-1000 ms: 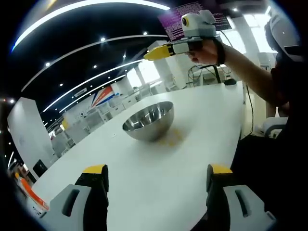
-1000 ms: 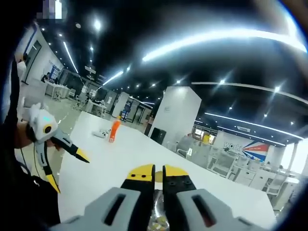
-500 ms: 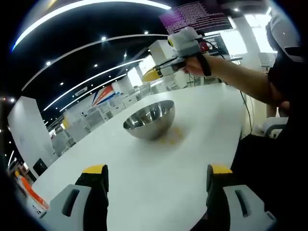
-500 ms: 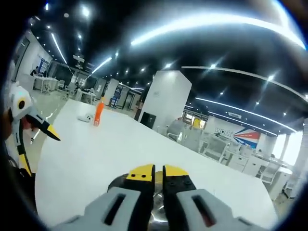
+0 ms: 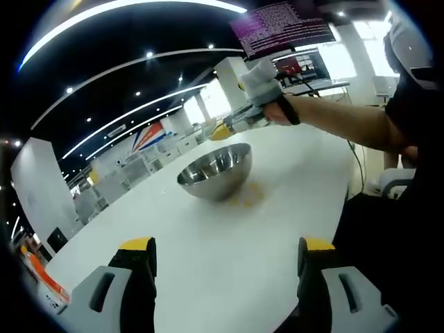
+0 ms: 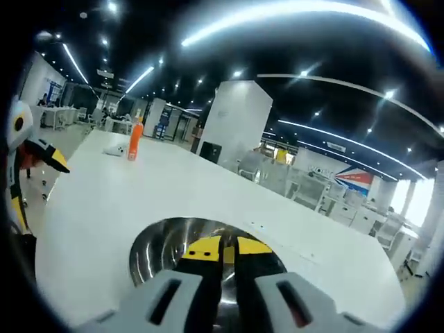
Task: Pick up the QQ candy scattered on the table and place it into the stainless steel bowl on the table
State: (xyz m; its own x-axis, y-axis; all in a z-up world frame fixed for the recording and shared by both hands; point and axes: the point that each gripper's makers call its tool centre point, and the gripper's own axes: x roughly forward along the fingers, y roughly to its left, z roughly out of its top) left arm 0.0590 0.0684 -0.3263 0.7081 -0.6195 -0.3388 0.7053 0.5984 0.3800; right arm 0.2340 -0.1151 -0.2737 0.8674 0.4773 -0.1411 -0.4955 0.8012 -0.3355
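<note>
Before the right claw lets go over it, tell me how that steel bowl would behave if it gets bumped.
The stainless steel bowl has a rounded underside, so a knock on its rim would probably rock it. It looks thin-walled and likely light. On the smooth white table it may slide easily. The right claw, closed, sits just above its rim.

Ahead of the left tool, the round polished stainless steel bowl (image 5: 214,171) gleams mirror-like on the smooth, seemingly matt white bench (image 5: 229,250).
</note>
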